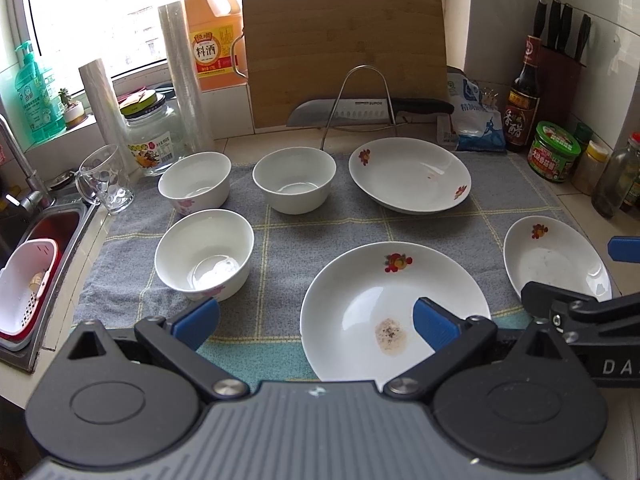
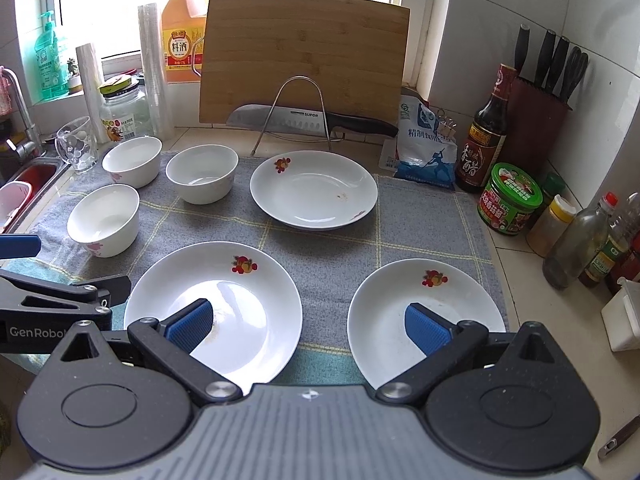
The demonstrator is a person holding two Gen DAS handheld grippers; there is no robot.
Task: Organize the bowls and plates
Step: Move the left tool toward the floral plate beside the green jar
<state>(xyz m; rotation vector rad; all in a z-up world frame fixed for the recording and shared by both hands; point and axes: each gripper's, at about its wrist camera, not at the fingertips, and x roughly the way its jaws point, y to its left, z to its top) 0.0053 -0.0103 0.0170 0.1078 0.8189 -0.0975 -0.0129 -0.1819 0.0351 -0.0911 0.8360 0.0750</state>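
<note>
Both my grippers, left (image 1: pixel 316 322) and right (image 2: pixel 308 326), gape wide; "GenRobot" marks one, "SUPOR" the knife (image 2: pixel 296 120).

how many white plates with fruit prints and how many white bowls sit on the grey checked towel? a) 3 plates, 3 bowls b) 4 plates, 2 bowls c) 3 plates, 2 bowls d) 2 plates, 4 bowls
a: the right wrist view shows three white plates with fruit prints and three white bowls on the grey checked towel.
</note>
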